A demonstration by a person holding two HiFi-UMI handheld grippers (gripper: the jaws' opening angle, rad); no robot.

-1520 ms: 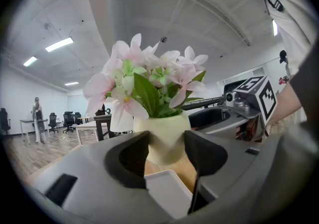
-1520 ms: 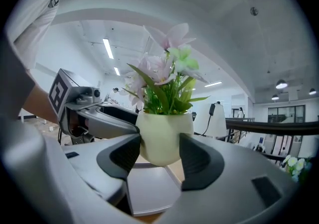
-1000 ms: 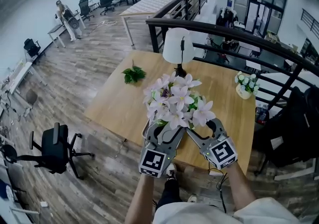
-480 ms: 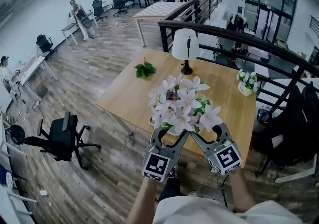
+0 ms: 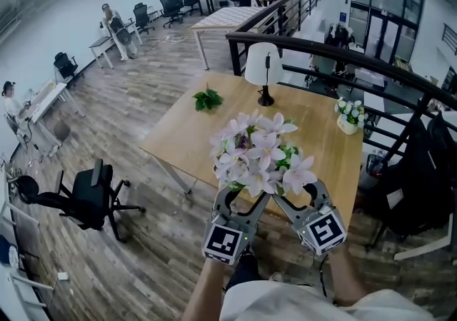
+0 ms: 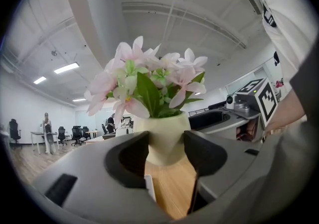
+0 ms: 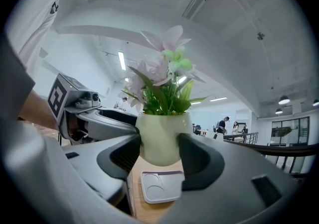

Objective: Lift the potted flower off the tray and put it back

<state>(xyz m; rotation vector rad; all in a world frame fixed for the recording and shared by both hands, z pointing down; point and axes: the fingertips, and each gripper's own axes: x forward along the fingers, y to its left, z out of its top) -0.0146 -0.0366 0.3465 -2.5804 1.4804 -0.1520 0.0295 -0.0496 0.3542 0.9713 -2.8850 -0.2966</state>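
Gripping the potted flower (image 5: 260, 152) from two sides, both grippers are sharing the load. The left gripper (image 5: 243, 197) is pressing its dark pads against the lower part of the cream pot (image 6: 162, 138), jaws standing fairly wide to take its girth. The right gripper (image 5: 296, 195) is doing the same from the other side, its pads bearing on the pot's flanks (image 7: 162, 136), also at a wide setting. Each gripper's marker cube is showing in the other's view, just beside the pot.

Pink and white blooms with green leaves are rising above both pairs of jaws and are hiding the pot itself in the head view.

The tray (image 7: 159, 185), a pale square dish with round recesses, is lying on the wooden table (image 5: 193, 134) below and just beyond the right gripper's jaws. The pot's base is hanging above it and appears to be clear of it. In the head view the blooms are covering the tray.

Beyond the jaws, further across the table, a white-shaded lamp (image 5: 263, 66) is standing. A loose green sprig (image 5: 207, 100) is lying to the left of the jaws, and a second small flower pot (image 5: 348, 118) is sitting to the right. All three are standing well apart from the held pot.
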